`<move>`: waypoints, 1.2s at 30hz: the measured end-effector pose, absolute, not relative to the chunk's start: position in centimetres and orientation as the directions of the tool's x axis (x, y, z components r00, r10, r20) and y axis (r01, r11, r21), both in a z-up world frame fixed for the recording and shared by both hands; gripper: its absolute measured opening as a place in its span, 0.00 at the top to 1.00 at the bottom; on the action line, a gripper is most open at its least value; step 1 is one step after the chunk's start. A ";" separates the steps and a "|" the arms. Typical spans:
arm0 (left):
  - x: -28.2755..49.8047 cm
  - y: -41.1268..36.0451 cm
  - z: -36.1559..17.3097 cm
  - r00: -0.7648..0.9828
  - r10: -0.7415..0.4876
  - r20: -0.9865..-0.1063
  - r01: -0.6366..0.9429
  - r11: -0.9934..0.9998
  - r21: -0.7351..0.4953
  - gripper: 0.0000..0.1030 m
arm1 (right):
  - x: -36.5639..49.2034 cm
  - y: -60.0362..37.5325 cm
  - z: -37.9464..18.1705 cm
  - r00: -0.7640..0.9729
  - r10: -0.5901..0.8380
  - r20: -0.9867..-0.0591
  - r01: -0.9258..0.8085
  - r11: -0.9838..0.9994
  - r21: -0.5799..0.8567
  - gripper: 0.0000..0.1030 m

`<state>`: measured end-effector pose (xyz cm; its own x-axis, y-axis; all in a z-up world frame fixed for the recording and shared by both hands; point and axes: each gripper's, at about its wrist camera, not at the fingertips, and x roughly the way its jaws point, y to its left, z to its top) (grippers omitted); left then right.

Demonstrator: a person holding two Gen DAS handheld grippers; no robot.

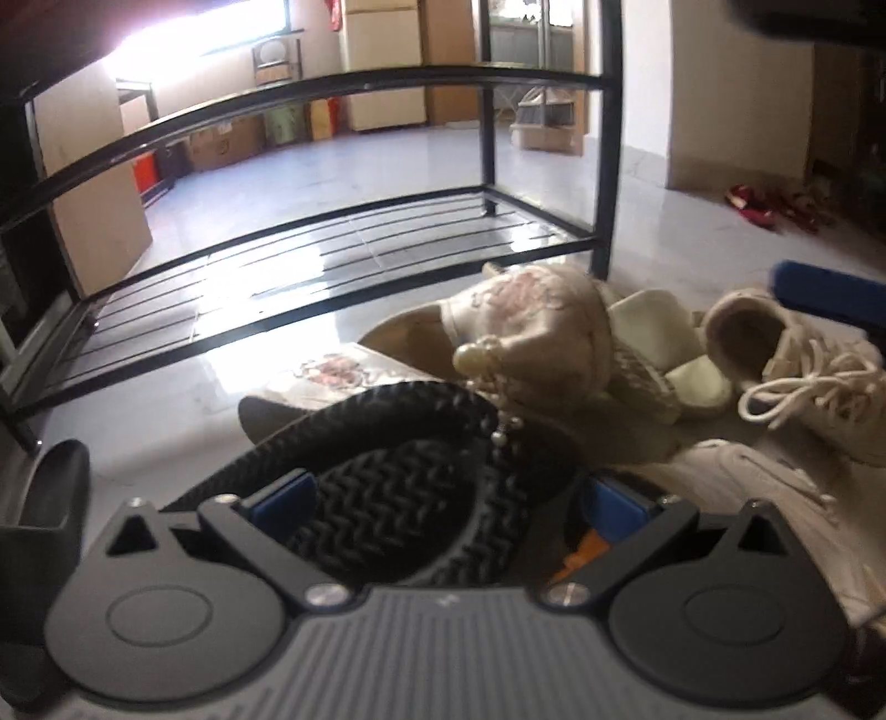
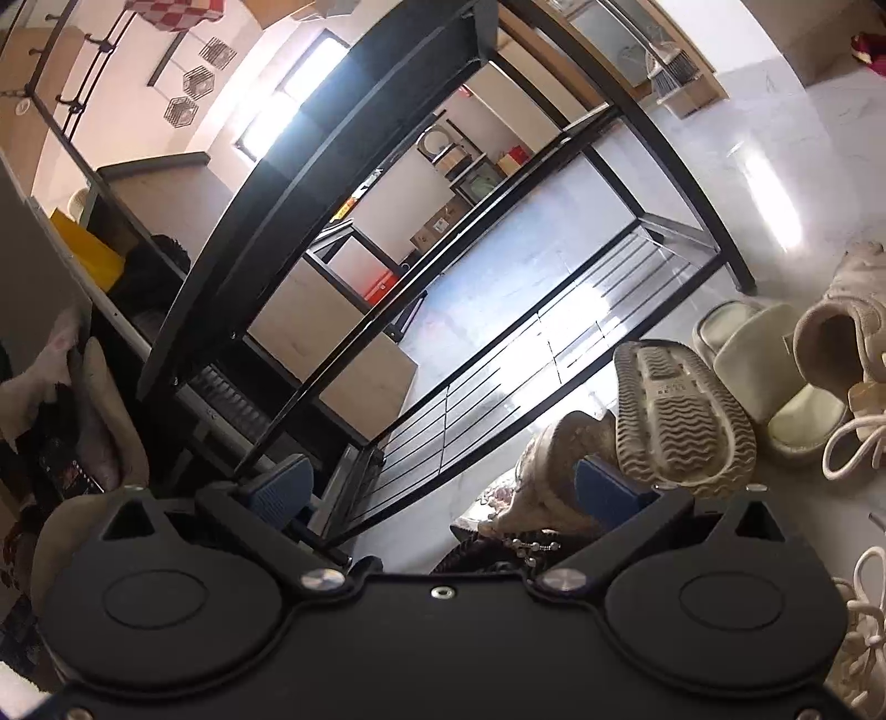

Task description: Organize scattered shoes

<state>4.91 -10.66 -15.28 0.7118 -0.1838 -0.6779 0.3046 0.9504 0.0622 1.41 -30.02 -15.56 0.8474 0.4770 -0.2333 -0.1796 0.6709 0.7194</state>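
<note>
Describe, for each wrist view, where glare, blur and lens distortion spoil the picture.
Left wrist view: the window is blown out white, glare streaks the floor under the shoe rack, and the straight rails bow; the pearl-trimmed slipper is soft. Right wrist view: the window flares, a bright patch marks the floor tiles, and the rack curves strongly.

Shoes (image 1: 554, 332) lie heaped on the floor (image 1: 387, 160) beside the rack (image 1: 343, 249).

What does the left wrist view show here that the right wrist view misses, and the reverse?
Left only: black woven shoe between the open left gripper fingers; red shoes far off.
Right only: upturned grey ridged sole; wall coat hooks; open right gripper.
Both: black metal shoe rack, cream slide sandal, white laced sneaker.
</note>
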 end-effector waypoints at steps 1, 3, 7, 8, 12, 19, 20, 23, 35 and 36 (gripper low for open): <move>5.4 -10.6 -15.5 0.705 -0.170 -0.689 0.291 0.955 0.061 0.01 | 1.4 -30.0 -15.7 0.848 0.476 -0.233 -0.177 0.668 0.723 0.00; 6.2 -10.6 -15.8 0.692 -0.153 -0.705 0.277 0.959 0.063 0.00 | 1.6 -30.0 -15.9 0.844 0.481 -0.236 -0.175 0.663 0.728 0.00; 6.6 -11.2 -16.3 0.685 -0.148 -0.713 0.303 0.948 0.094 0.01 | 1.7 -29.8 -16.0 0.841 0.484 -0.240 -0.176 0.666 0.725 0.00; 6.6 -11.3 -16.4 0.682 -0.145 -0.717 0.301 0.949 0.095 0.01 | 1.8 -29.8 -16.1 0.840 0.485 -0.242 -0.177 0.667 0.724 0.00; 6.9 -12.4 -16.6 0.682 -0.098 -0.725 0.279 0.951 0.134 0.01 | 1.8 -30.0 -16.4 0.838 0.488 -0.245 -0.166 0.655 0.737 0.00; 6.6 -13.0 -16.4 0.676 -0.069 -0.734 0.267 0.951 0.156 0.01 | 1.7 -30.4 -16.5 0.840 0.489 -0.237 -0.162 0.643 0.749 0.00; 6.5 -13.0 -16.4 0.676 -0.074 -0.733 0.268 0.952 0.151 0.01 | 1.7 -30.4 -16.5 0.840 0.488 -0.236 -0.163 0.642 0.749 0.00; 6.4 -12.4 -16.7 0.677 -0.116 -0.726 0.275 0.956 0.104 0.01 | 1.8 -30.4 -16.6 0.840 0.489 -0.236 -0.161 0.639 0.752 0.00; 5.6 -10.1 -17.3 0.727 -0.049 -0.685 0.276 0.935 0.225 0.15 | 1.7 -30.6 -16.6 0.843 0.485 -0.234 -0.155 0.634 0.758 0.00; 5.3 -9.1 -16.7 0.733 -0.072 -0.677 0.271 0.943 0.194 0.15 | 1.7 -30.7 -16.6 0.844 0.484 -0.232 -0.154 0.632 0.759 0.00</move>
<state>5.29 -9.11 -16.71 0.7329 -0.0715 -0.6766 0.2709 0.9429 0.1937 1.65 -30.68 -16.56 0.8440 0.4837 -0.2318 -0.1539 0.6323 0.7593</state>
